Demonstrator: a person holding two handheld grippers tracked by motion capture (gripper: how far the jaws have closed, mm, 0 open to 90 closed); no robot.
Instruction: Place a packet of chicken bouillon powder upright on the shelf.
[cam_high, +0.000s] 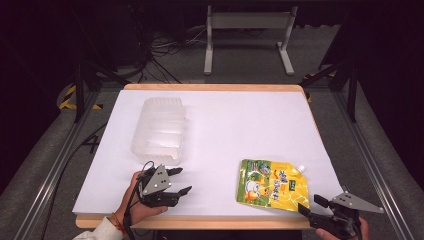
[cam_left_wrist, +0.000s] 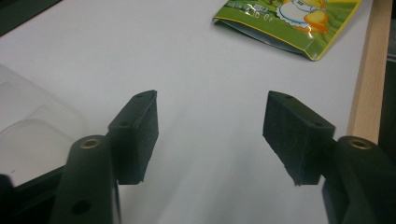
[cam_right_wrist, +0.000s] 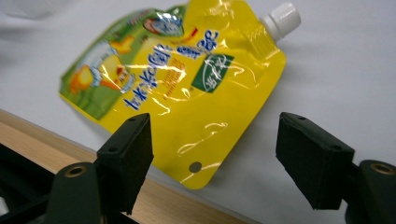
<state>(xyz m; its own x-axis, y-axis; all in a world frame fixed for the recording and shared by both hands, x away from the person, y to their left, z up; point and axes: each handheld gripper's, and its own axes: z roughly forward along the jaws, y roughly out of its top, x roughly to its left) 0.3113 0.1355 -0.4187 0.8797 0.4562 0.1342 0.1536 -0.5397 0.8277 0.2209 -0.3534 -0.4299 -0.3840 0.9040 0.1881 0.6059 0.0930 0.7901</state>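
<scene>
We hovered by the yellow pouch (cam_right_wrist: 182, 88).
Our right gripper (cam_high: 314, 206) and left gripper (cam_high: 179, 180) both stood wide, holding nothing; the pouch lay flat.

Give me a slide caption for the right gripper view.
Open right claw poised over the corner of a yellow spouted pouch at the table's wooden edge.

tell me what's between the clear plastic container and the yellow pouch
Nothing: in the high view, only bare white table top separates the clear plastic container from the yellow pouch.
</scene>
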